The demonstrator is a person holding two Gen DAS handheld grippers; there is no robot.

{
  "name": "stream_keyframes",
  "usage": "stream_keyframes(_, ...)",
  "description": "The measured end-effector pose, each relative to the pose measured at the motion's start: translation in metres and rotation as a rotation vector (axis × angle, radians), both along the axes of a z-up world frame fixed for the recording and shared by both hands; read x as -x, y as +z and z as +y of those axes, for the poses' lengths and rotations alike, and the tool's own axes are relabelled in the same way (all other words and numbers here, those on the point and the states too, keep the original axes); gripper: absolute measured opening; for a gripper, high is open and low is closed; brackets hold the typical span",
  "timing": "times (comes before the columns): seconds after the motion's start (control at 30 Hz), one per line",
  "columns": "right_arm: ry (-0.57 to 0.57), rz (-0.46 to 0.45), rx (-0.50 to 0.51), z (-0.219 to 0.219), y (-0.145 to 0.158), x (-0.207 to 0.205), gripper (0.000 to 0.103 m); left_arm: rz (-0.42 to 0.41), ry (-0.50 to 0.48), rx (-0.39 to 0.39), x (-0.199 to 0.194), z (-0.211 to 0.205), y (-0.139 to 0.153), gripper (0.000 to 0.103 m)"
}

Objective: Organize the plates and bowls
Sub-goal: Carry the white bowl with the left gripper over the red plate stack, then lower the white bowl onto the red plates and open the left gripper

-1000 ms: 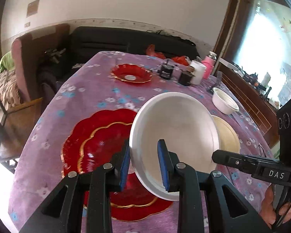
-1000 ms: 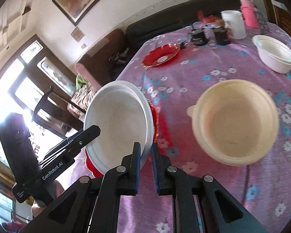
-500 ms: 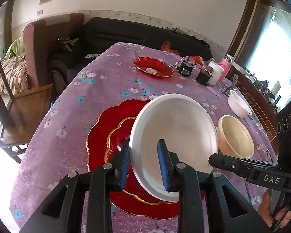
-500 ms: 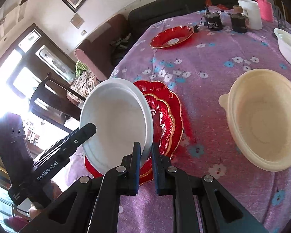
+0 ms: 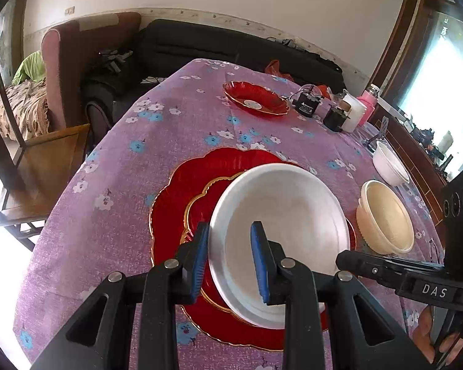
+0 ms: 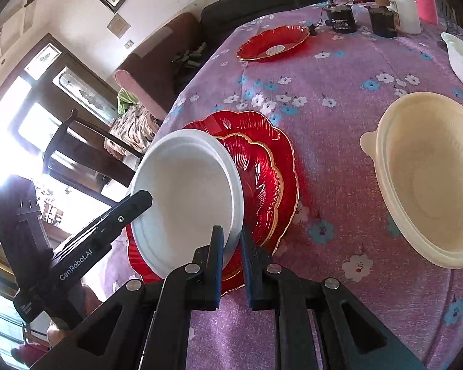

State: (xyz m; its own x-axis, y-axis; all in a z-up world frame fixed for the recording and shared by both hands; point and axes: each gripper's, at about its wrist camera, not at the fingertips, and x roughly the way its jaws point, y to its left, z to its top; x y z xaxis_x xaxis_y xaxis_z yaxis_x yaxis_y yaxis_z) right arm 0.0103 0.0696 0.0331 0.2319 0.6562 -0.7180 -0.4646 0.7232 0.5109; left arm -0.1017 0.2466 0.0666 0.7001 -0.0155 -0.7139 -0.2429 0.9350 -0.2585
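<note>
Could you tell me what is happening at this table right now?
A person holds a white plate with two handheld claws, the left claw and the right claw each clamped on its rim. The plate hangs tilted just over a stack of red scalloped plates on the purple flowered tablecloth. A cream bowl and a white bowl wait nearby, and a smaller red dish sits farther back.

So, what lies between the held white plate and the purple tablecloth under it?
In both wrist views, two stacked red plates lie on the tablecloth under the white plate.
</note>
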Motion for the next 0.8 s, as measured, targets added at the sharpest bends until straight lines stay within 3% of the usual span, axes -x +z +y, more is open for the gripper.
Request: stream_keyframes(0.8,-0.036,-0.021,-0.003,-0.0064,0.0014,0.0010,0.016,-0.022,0.027,0.003,0.0079,0.0065,0.0079,0.027)
